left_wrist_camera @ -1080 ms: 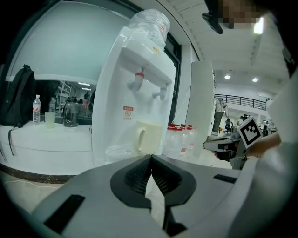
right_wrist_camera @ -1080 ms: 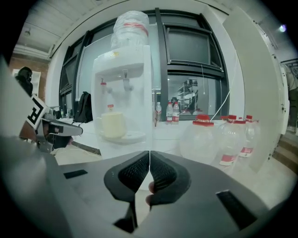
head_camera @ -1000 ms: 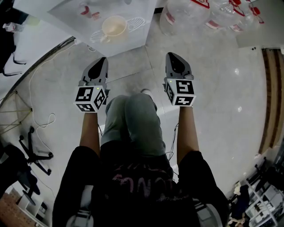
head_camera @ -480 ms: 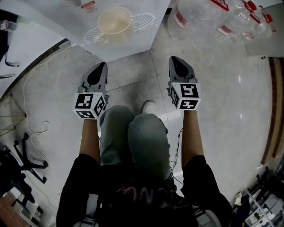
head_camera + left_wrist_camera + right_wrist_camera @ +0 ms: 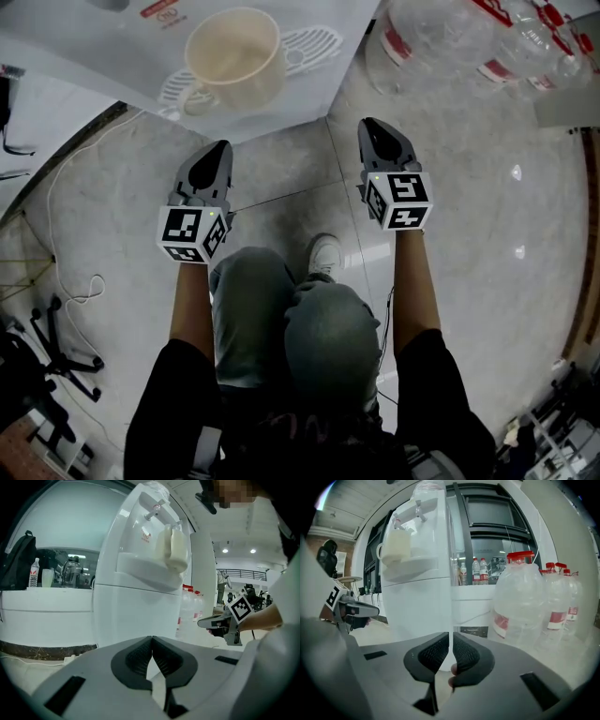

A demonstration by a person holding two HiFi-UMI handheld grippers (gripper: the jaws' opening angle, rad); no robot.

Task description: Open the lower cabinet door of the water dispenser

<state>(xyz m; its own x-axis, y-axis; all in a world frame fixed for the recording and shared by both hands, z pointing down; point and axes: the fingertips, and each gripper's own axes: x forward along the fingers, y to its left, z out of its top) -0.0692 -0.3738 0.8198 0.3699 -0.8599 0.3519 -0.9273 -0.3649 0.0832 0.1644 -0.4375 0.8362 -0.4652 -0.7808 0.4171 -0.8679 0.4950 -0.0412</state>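
The white water dispenser stands in front of me, with a cream cup on its drip tray. Its lower cabinet door fills the middle of the left gripper view and shows again as a white front in the right gripper view. My left gripper is held short of the door, its tips together and nothing between them. My right gripper hangs level with it further right, off the dispenser's right corner. Its jaws are opening, with a narrow slit and nothing between them.
Large water jugs with red labels stand on the floor right of the dispenser. A white cable runs over the floor at the left, near a black stand. The person's bent knees and a white shoe are below the grippers.
The person has crouched lower. Both grippers have sunk in front of the dispenser, and the cup and drip tray now look larger and nearer.
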